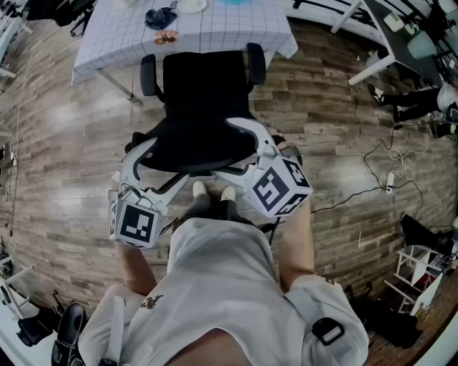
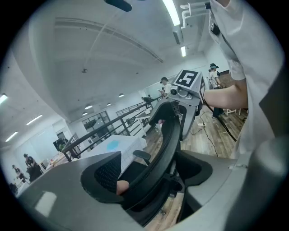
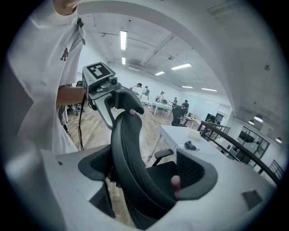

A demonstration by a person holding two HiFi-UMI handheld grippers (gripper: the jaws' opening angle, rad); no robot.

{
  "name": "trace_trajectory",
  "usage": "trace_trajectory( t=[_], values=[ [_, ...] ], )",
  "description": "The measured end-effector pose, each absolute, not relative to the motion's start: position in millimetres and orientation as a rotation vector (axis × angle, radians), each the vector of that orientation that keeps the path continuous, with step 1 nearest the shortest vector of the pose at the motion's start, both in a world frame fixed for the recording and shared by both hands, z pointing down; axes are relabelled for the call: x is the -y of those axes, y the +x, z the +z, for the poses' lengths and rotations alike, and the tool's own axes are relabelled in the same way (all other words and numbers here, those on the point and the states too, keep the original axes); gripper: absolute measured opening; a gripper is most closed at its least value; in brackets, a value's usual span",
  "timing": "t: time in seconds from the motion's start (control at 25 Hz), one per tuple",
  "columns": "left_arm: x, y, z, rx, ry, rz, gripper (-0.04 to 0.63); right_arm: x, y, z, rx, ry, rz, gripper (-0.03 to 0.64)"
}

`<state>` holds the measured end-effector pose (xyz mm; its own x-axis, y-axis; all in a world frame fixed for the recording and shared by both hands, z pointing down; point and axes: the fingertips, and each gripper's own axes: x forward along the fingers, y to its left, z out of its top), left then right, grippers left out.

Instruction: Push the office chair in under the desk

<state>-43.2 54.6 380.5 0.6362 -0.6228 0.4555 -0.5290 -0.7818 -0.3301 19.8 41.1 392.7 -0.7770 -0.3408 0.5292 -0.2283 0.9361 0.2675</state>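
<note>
The black office chair (image 1: pixel 204 86) faces a desk (image 1: pixel 215 32) covered with a white gridded cloth, its seat front just short of the desk's edge. Its mesh backrest (image 1: pixel 193 146) is nearest me. My left gripper (image 1: pixel 154 161) straddles the backrest's top left part. In the left gripper view, the left gripper (image 2: pixel 156 178) has the backrest (image 2: pixel 167 144) between its jaws, and a pink pad (image 2: pixel 122 187) presses on the mesh. My right gripper (image 1: pixel 240 146) straddles the top right part. The right gripper (image 3: pixel 140 176) likewise clamps the backrest (image 3: pixel 128 153).
A dark object (image 1: pixel 159 18) and a plate (image 1: pixel 192 6) lie on the desk. Cables (image 1: pixel 379 179) trail over the wooden floor at the right. A white rack (image 1: pixel 422 271) stands at the lower right. My shoes (image 1: pixel 211 191) are right behind the chair.
</note>
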Motion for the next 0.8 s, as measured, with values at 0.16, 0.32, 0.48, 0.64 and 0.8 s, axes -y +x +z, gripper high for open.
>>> trace_trajectory(
  t=[0.16,0.32,0.48,0.64,0.8],
  values=[
    [-49,-37,382,-0.959,-2.691,-0.838,0.380,-36,25,394,2.495,0.399,-0.250,0.437],
    [-42,-32,380,-0.962,-2.692,-0.828,0.380,-29,30,393,2.503,0.397,-0.251,0.437],
    [-35,-28,380,-0.958,-2.690,-0.822,0.380,-22,34,394,2.508,0.404,-0.247,0.439],
    [-31,-26,382,-0.944,-2.696,-0.826,0.379,-17,36,395,2.509,0.407,-0.247,0.442],
    [-22,-22,380,-0.943,-2.694,-0.813,0.380,-10,40,394,2.513,0.413,-0.243,0.442]
  ],
)
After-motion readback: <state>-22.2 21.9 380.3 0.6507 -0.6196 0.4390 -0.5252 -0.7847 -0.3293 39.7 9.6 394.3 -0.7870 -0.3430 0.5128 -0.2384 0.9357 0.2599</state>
